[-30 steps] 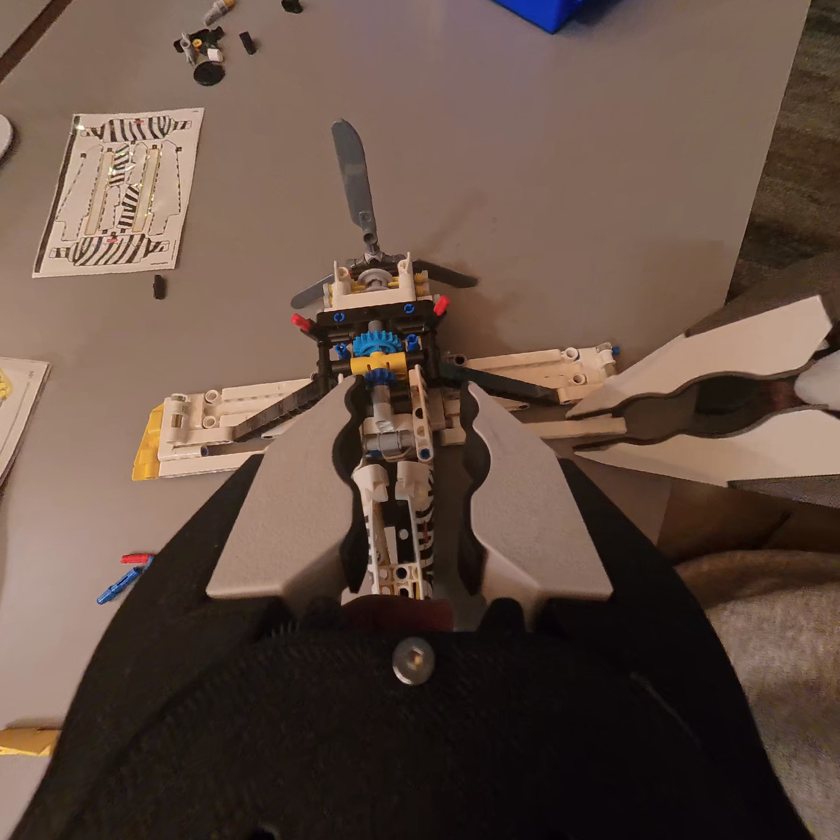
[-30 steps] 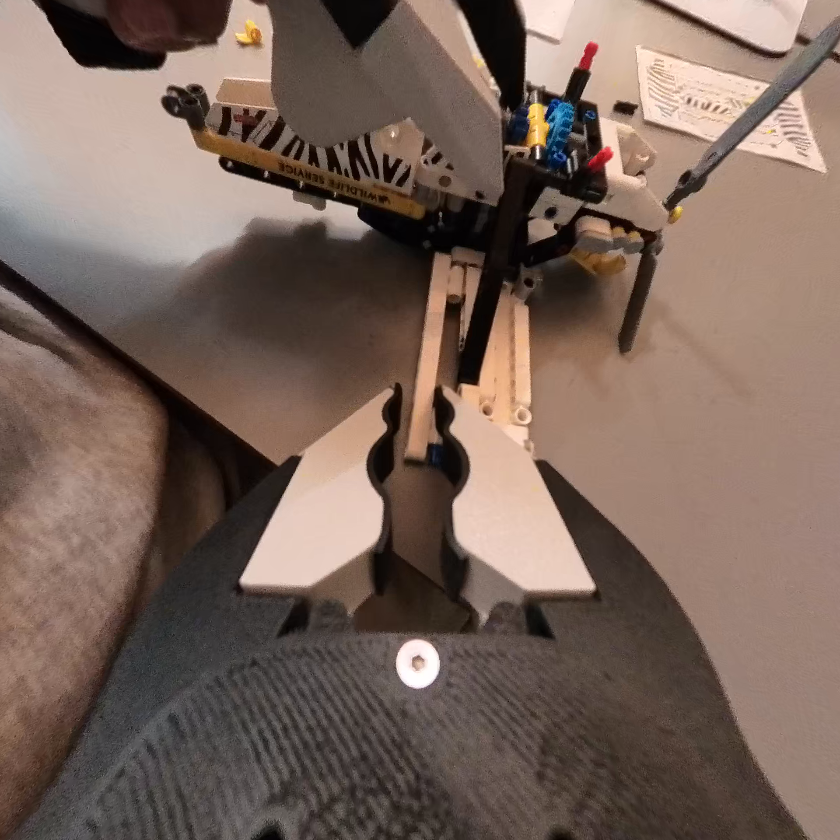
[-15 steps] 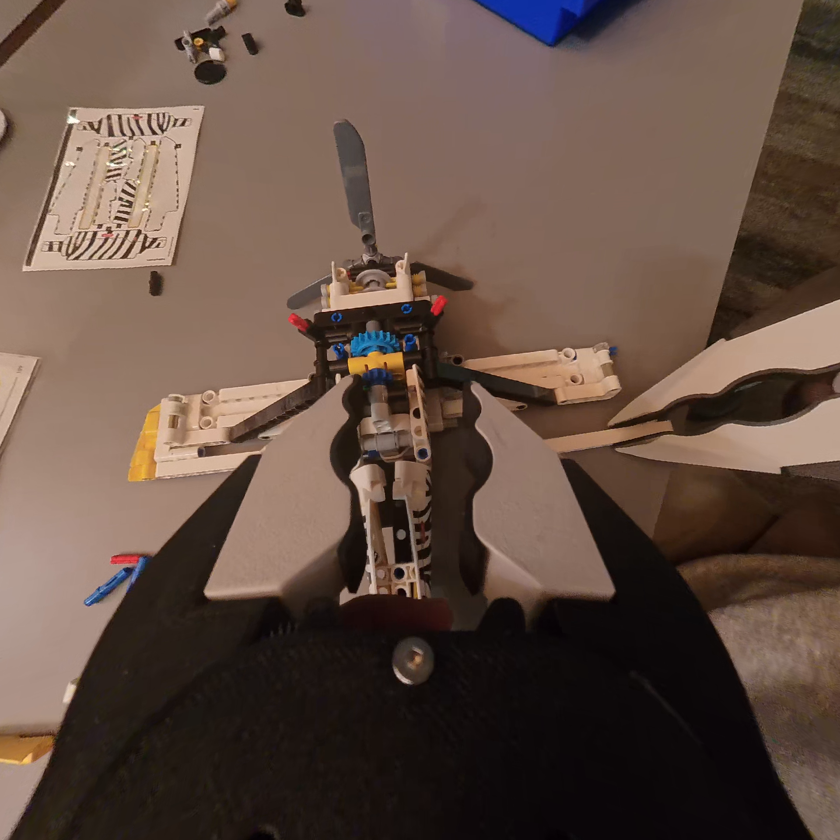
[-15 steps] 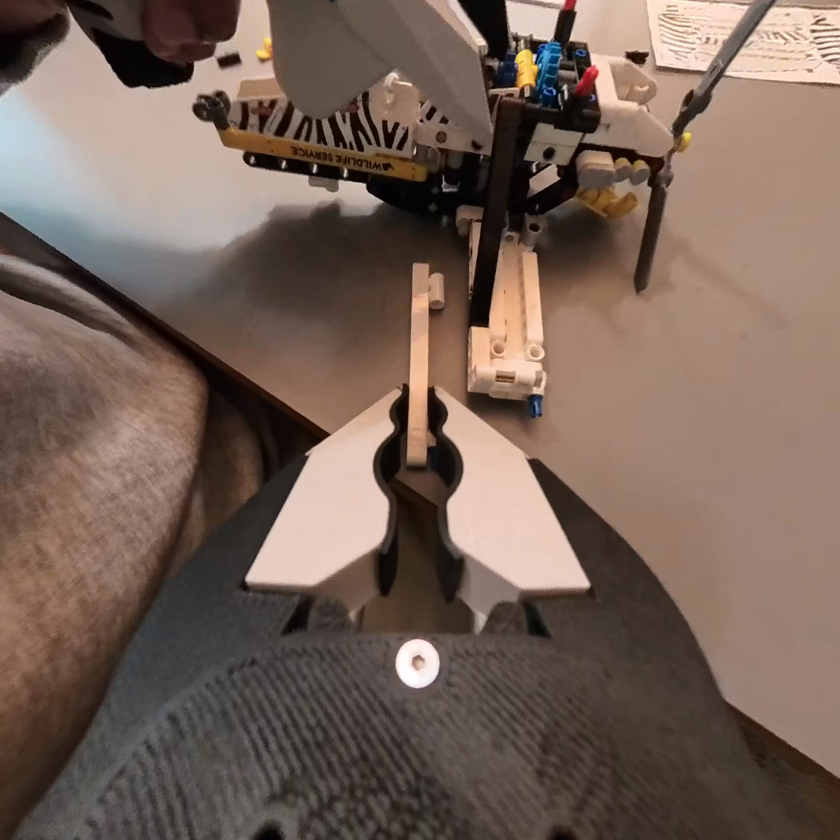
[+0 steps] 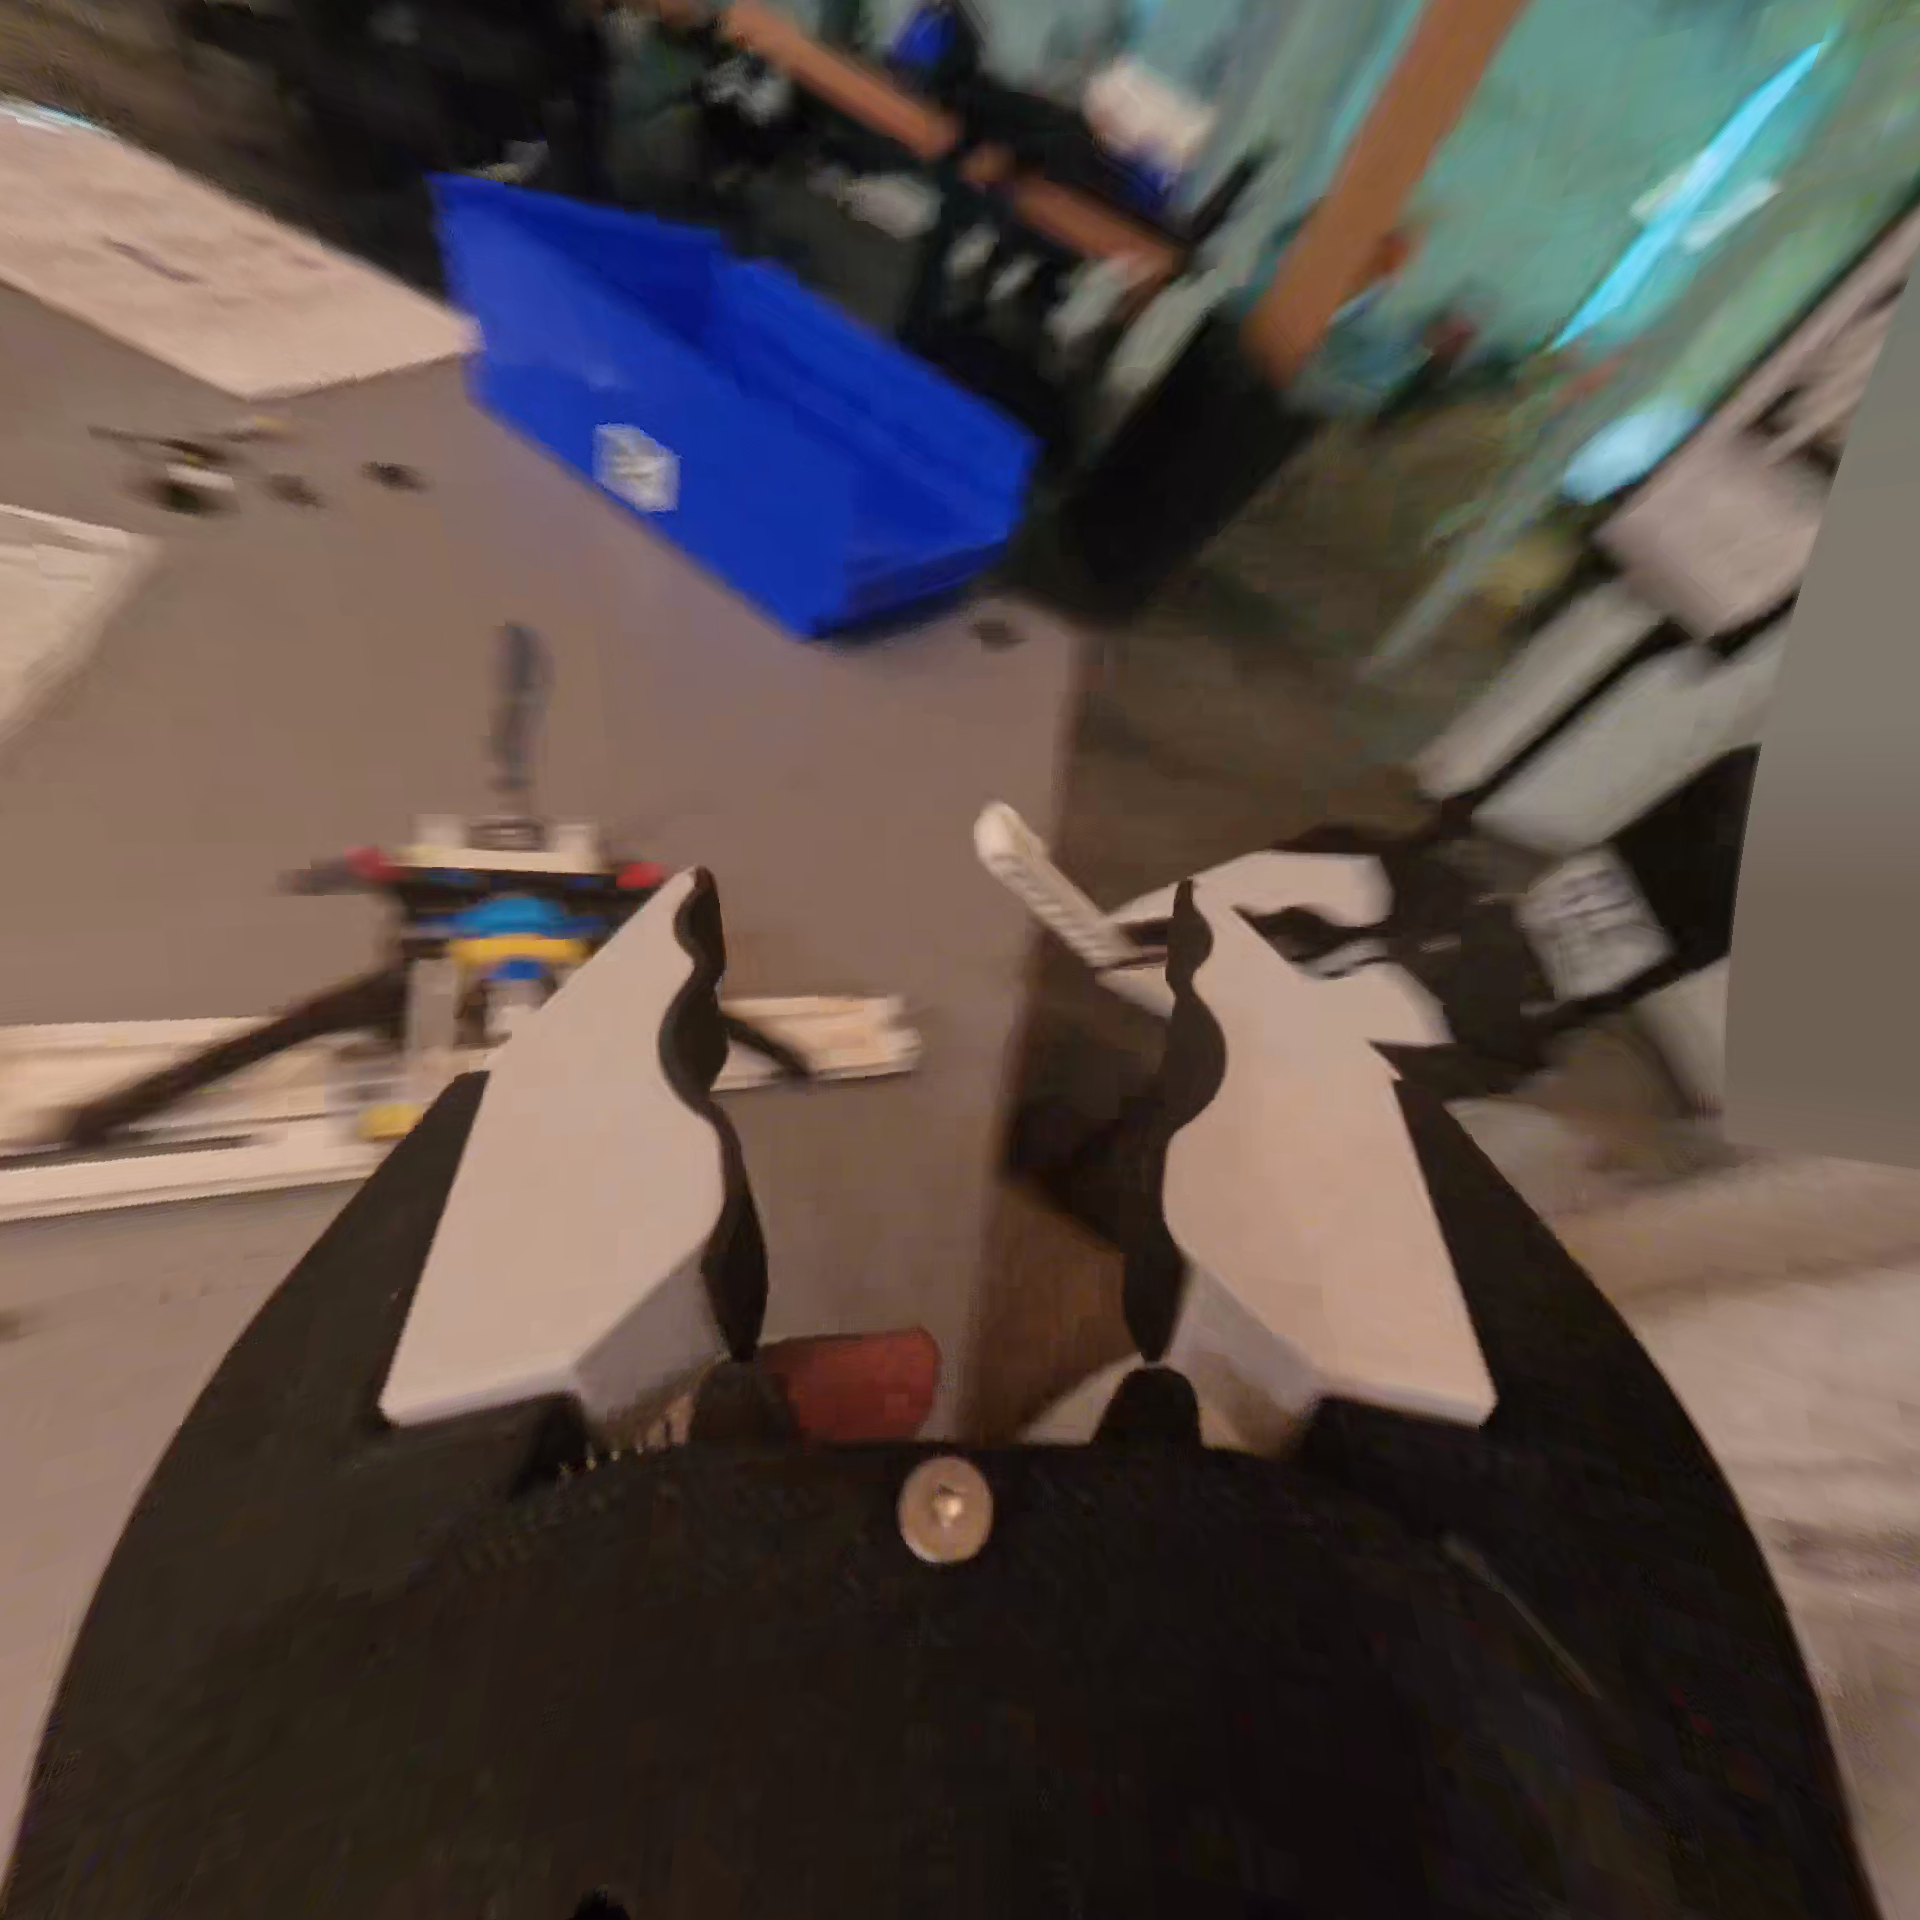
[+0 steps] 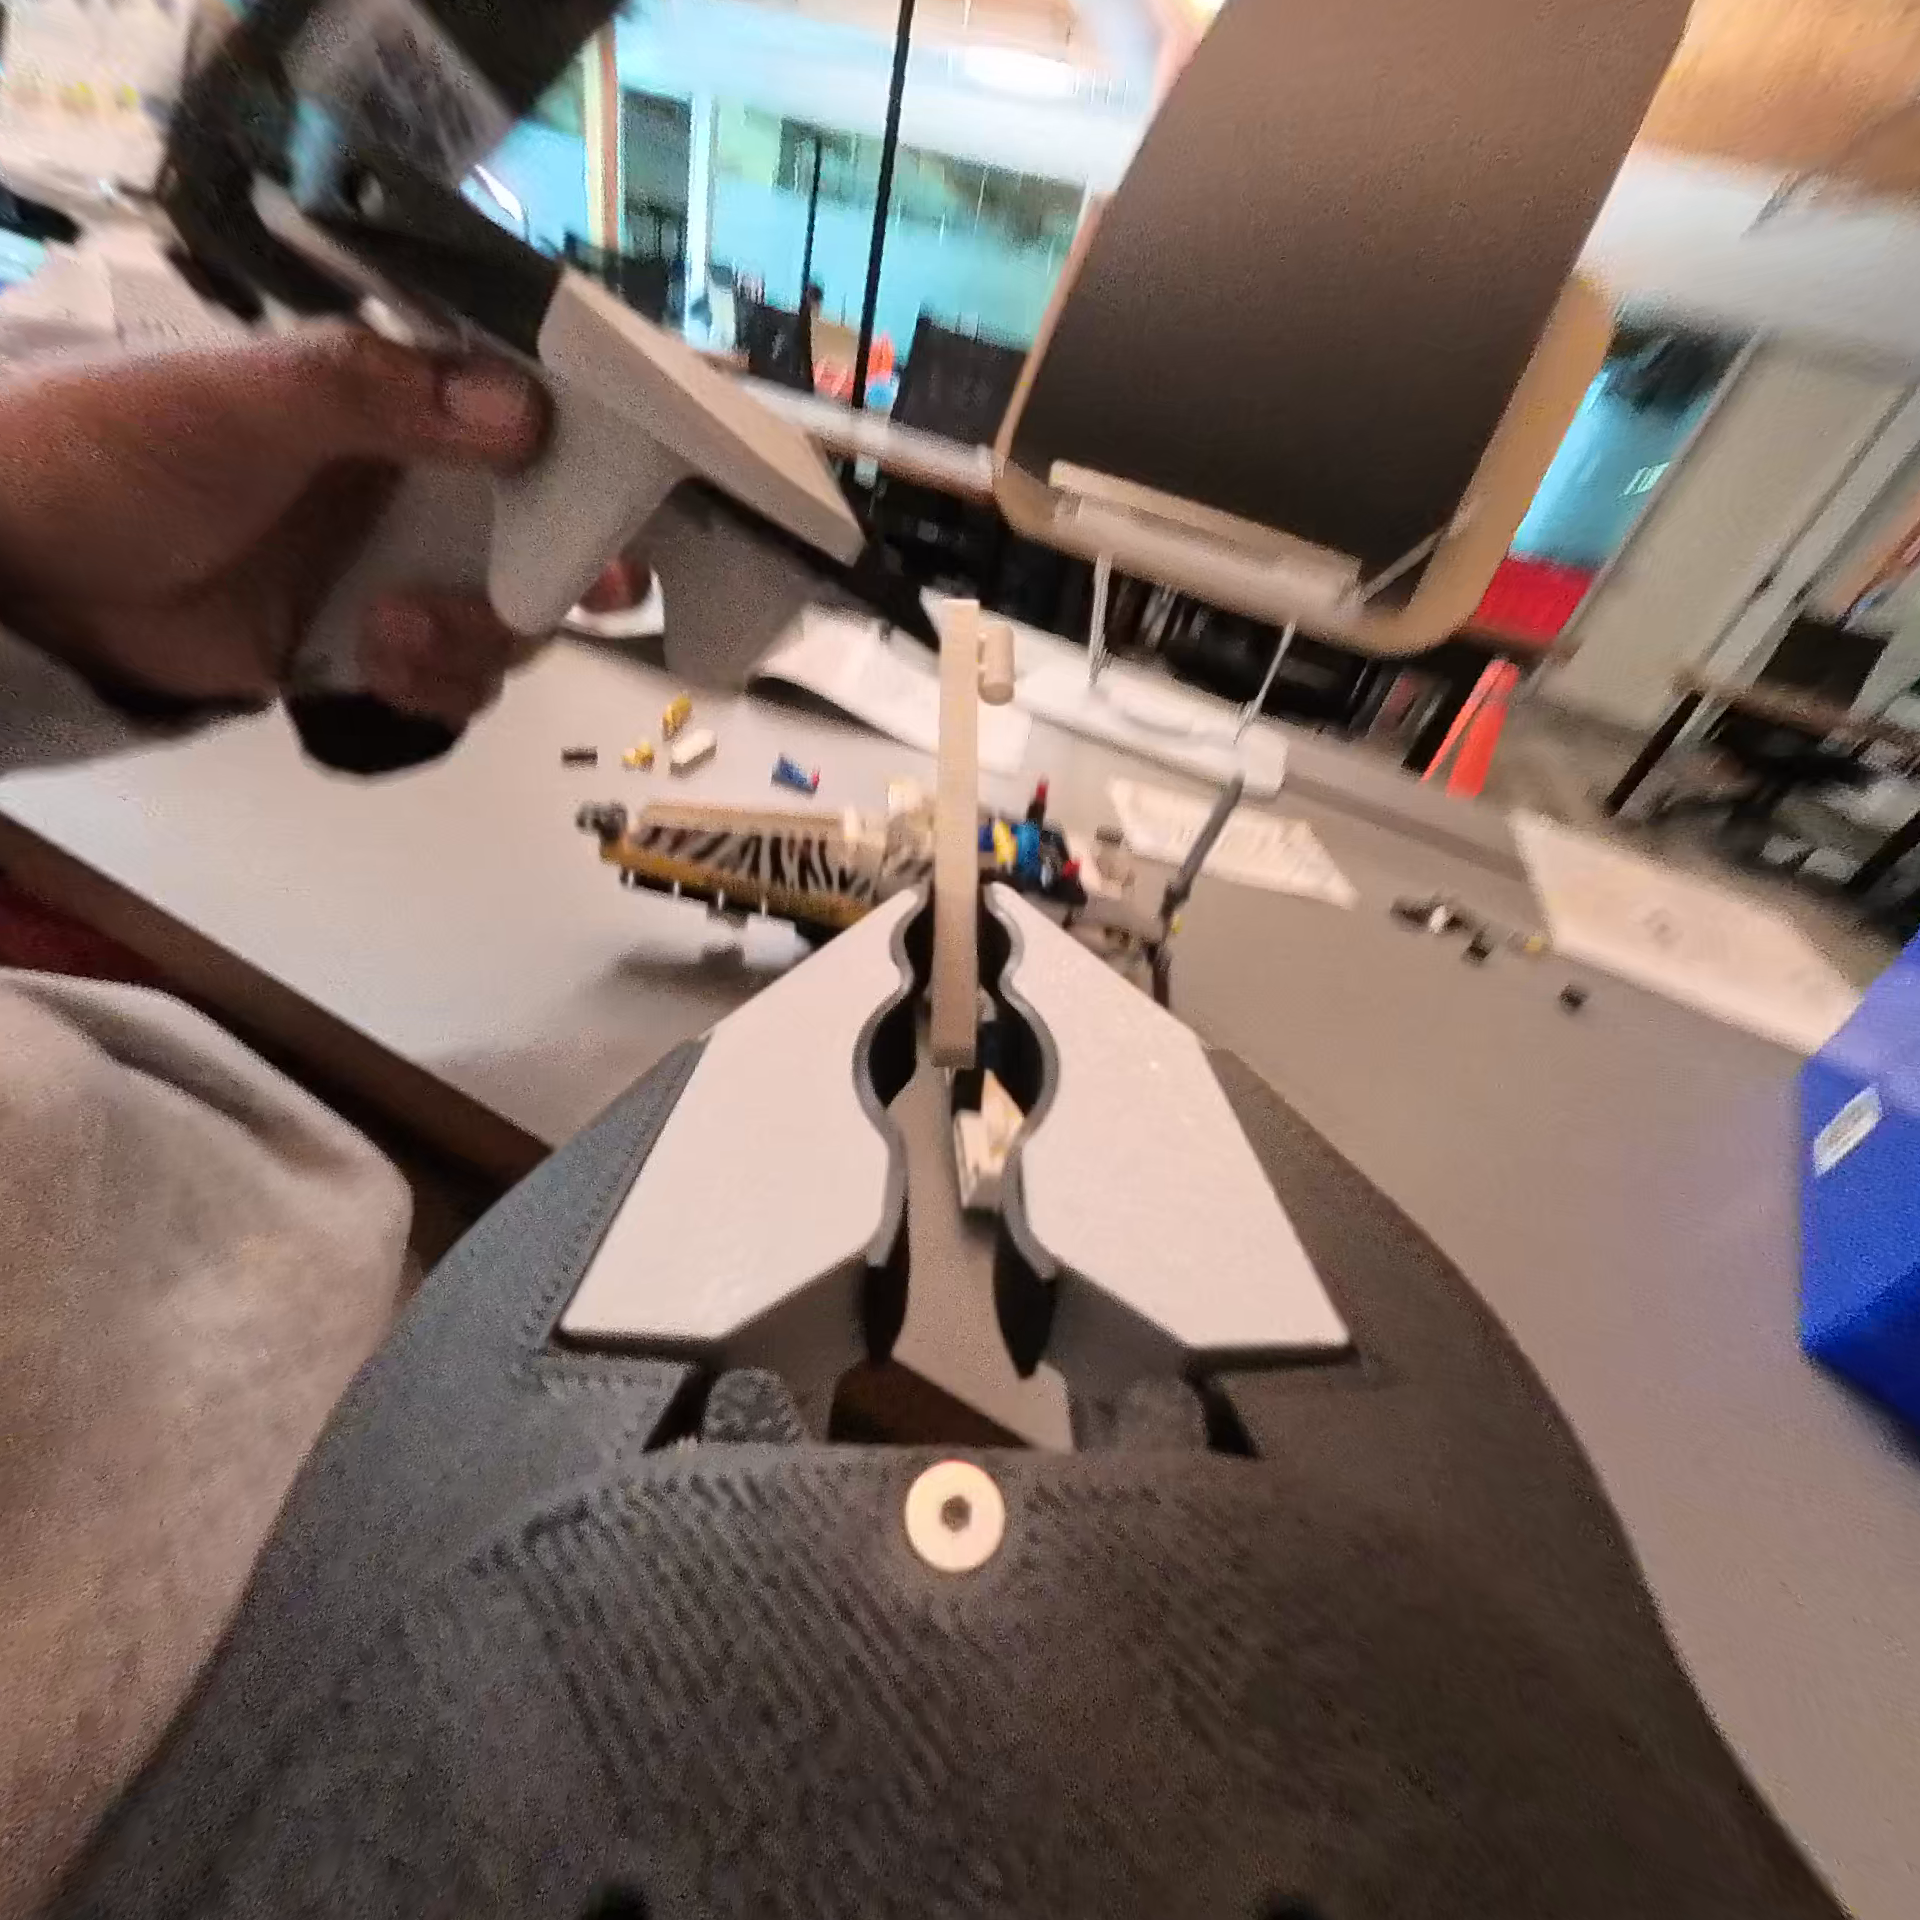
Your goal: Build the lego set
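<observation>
Left gripper (image 5: 940,914): jaws wide apart, nothing between them, lifted clear of the table (image 5: 260,727). The plane (image 5: 488,966) sits on the table below and left of it, untouched; both views are motion-blurred. In the right wrist view the plane (image 6: 790,862) lies well beyond the fingertips, striped tail to the left, propeller end to the right. Right gripper (image 6: 951,914): jaws clamped on one long white beam (image 6: 958,831), held near its lower end, so most of its length stands out past the tips, with a short peg at the top. The same beam (image 5: 1049,894) shows in the left view, poking up beside the right gripper. Step in hand, as I judge it: carry the beam to the plane and seat it. To do this well, steady the body with the left gripper first, bring the beam in slowly since a grip this far back lets the free end swing, line the peg with its hole, and press straight. Count: one plane, one beam in the grip, two grippers, one blue bin (image 5: 748,416) at the far table edge. Loose small parts (image 6: 675,743) lie scattered behind the plane, too blurred to count.
</observation>
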### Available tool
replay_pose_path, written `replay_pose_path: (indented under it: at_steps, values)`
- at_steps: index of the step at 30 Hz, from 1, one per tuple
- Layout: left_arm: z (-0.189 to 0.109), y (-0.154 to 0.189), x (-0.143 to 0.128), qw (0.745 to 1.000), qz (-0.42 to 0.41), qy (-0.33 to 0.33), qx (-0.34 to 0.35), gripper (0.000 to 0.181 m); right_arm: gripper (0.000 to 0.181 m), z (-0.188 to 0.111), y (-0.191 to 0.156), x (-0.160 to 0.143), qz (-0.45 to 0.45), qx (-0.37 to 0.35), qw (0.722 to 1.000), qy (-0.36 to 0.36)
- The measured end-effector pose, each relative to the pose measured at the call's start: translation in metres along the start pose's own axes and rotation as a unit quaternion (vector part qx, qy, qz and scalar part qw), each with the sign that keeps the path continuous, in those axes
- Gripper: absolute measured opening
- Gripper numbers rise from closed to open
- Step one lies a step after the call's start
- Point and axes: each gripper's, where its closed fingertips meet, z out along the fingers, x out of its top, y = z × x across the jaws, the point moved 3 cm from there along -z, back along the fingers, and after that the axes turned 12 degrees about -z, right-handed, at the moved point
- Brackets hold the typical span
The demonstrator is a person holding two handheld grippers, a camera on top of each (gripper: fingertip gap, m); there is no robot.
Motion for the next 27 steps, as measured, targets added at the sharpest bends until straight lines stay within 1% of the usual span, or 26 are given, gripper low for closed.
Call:
replay_pose_path:
  at_steps: [1, 2, 3, 4, 5, 6, 7, 9, 11, 12, 13, 15, 16, 18, 19, 21, 24, 27]
  values:
    - [-0.001, 0.013, -0.004, 0.996, -0.053, 0.007, -0.072, 0.085, 0.005, -0.001, -0.002, 0.011, -0.016, -0.009, 1.000, 0.022]
    - [-0.002, 0.025, -0.009, 0.984, -0.106, 0.007, -0.141, 0.084, 0.005, -0.001, -0.006, 0.020, -0.032, -0.011, 0.999, 0.038]
    - [-0.004, 0.035, -0.013, 0.968, -0.153, 0.005, -0.201, 0.083, 0.005, -0.001, -0.011, 0.028, -0.051, -0.011, 0.997, 0.049]
    - [-0.006, 0.041, -0.017, 0.951, -0.188, 0.003, -0.247, 0.077, 0.005, 0.000, -0.017, 0.035, -0.073, -0.013, 0.996, 0.059]
    - [-0.010, 0.047, -0.020, 0.937, -0.210, 0.008, -0.280, 0.063, 0.005, 0.001, -0.022, 0.043, -0.096, -0.018, 0.993, 0.068]
    - [-0.015, 0.051, -0.021, 0.925, -0.221, 0.019, -0.308, 0.041, 0.005, 0.001, -0.028, 0.050, -0.119, -0.025, 0.990, 0.077]
    - [-0.021, 0.055, -0.022, 0.917, -0.226, 0.032, -0.328, 0.034, 0.006, 0.002, -0.034, 0.057, -0.138, -0.029, 0.986, 0.086]
    - [-0.035, 0.057, -0.021, 0.912, -0.225, 0.064, -0.336, 0.020, 0.006, 0.000, -0.046, 0.071, -0.168, -0.034, 0.979, 0.106]
    - [-0.047, 0.060, -0.024, 0.921, -0.196, 0.081, -0.328, 0.007, 0.008, -0.002, -0.060, 0.083, -0.195, -0.027, 0.972, 0.129]
    - [-0.054, 0.062, -0.026, 0.926, -0.172, 0.093, -0.322, 0.004, 0.006, -0.005, -0.066, 0.089, -0.204, -0.022, 0.968, 0.144]
    - [-0.062, 0.064, -0.026, 0.926, -0.154, 0.113, -0.325, 0.005, 0.000, -0.010, -0.069, 0.094, -0.205, -0.021, 0.966, 0.158]
    - [-0.081, 0.066, -0.021, 0.922, -0.121, 0.168, -0.327, 0.004, 0.000, -0.022, -0.069, 0.104, -0.182, -0.027, 0.962, 0.200]
    - [-0.088, 0.067, -0.019, 0.921, -0.097, 0.183, -0.331, 0.004, 0.000, -0.028, -0.066, 0.109, -0.156, -0.026, 0.962, 0.223]
    - [-0.100, 0.070, -0.020, 0.920, -0.045, 0.202, -0.333, 0.004, 0.000, -0.036, -0.059, 0.113, -0.083, -0.001, 0.965, 0.249]
    - [-0.104, 0.071, -0.021, 0.920, -0.027, 0.209, -0.330, 0.004, 0.001, -0.037, -0.056, 0.114, -0.039, 0.022, 0.967, 0.252]
    - [-0.112, 0.073, -0.021, 0.920, -0.007, 0.220, -0.325, 0.004, 0.011, -0.032, -0.054, 0.113, 0.049, 0.085, 0.964, 0.247]
    - [-0.121, 0.076, -0.021, 0.920, 0.007, 0.231, -0.318, 0.004, 0.022, -0.017, -0.061, 0.111, 0.139, 0.177, 0.947, 0.228]
    - [-0.126, 0.076, -0.022, 0.921, 0.012, 0.245, -0.302, 0.004, 0.020, -0.003, -0.070, 0.112, 0.193, 0.244, 0.921, 0.235]
